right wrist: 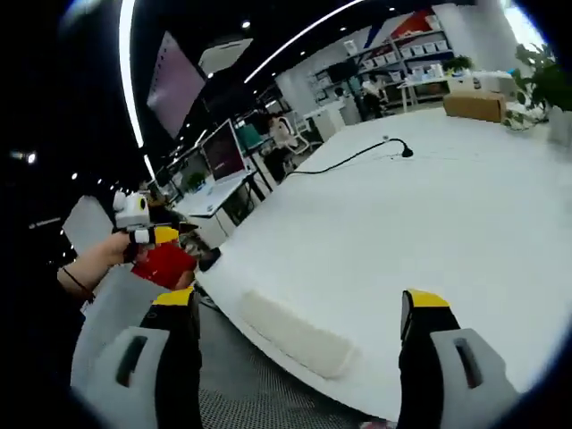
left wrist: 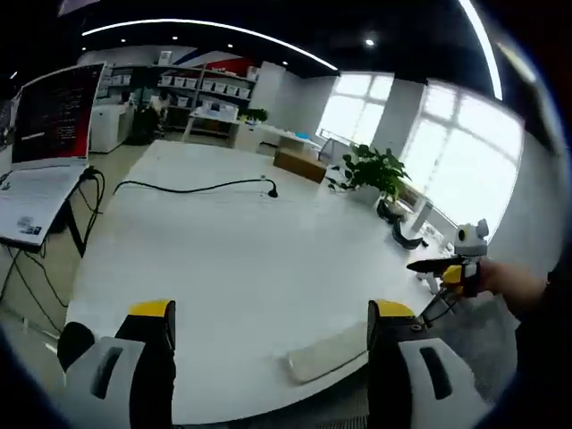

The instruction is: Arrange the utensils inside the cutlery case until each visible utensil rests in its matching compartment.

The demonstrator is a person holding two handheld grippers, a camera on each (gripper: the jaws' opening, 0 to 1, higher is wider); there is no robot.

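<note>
One white table [left wrist: 241,268] carries everything countable. On it lies one pale closed cutlery case [left wrist: 329,352] at the near edge, and one black cable [left wrist: 192,187] toward the far end. Past the cable, at the table's far corner, sits one brown cardboard box [left wrist: 298,164], and beside that stands one leafy potted plant [left wrist: 379,172]. Off the table's left side is one laptop [left wrist: 40,161] on a stand. No loose utensils can be made out.

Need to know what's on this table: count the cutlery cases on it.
1: a pale closed cutlery case at the white table's near edge, between both grippers' open jaws. No utensils visible; they may be inside.
</note>
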